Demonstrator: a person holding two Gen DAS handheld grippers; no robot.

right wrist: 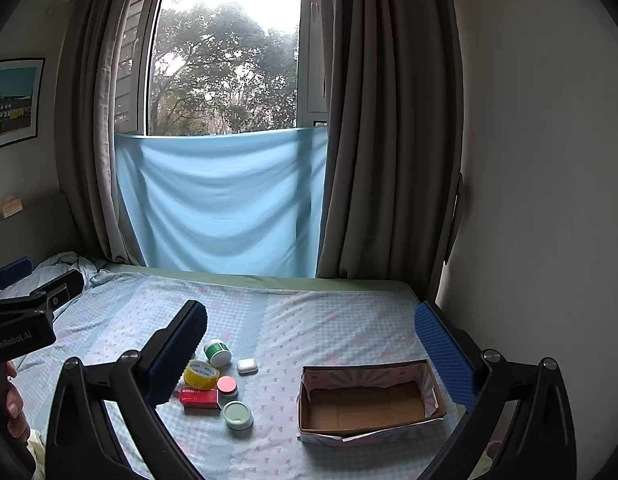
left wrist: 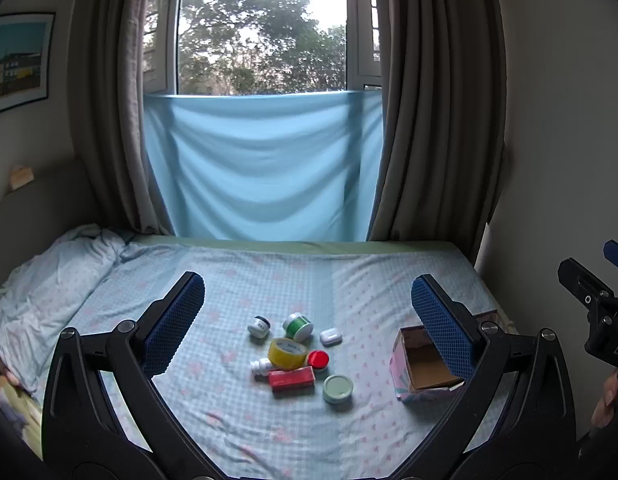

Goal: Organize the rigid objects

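Observation:
A cluster of small items lies on the bed: a yellow tape roll (left wrist: 287, 353) (right wrist: 201, 373), a red box (left wrist: 291, 378) (right wrist: 199, 397), a red-lidded jar (left wrist: 318, 359) (right wrist: 227, 386), a pale green-lidded jar (left wrist: 337, 388) (right wrist: 237, 414), a green-labelled jar (left wrist: 298, 325) (right wrist: 217, 352), a white earbud case (left wrist: 330, 336) (right wrist: 247, 366) and two small white bottles (left wrist: 258, 326) (left wrist: 262, 366). An open cardboard box (left wrist: 423, 368) (right wrist: 369, 400), empty, sits to their right. My left gripper (left wrist: 305, 300) hovers open above the cluster. My right gripper (right wrist: 309, 328) is open over the box and items.
The bed (left wrist: 269, 272) with a checked blue sheet ends at a wall on the right. A crumpled duvet (left wrist: 49, 272) lies at the left. Curtains (left wrist: 429, 120) and a blue cloth (left wrist: 261, 168) hang behind. A hand (right wrist: 13, 404) holds the left gripper's handle.

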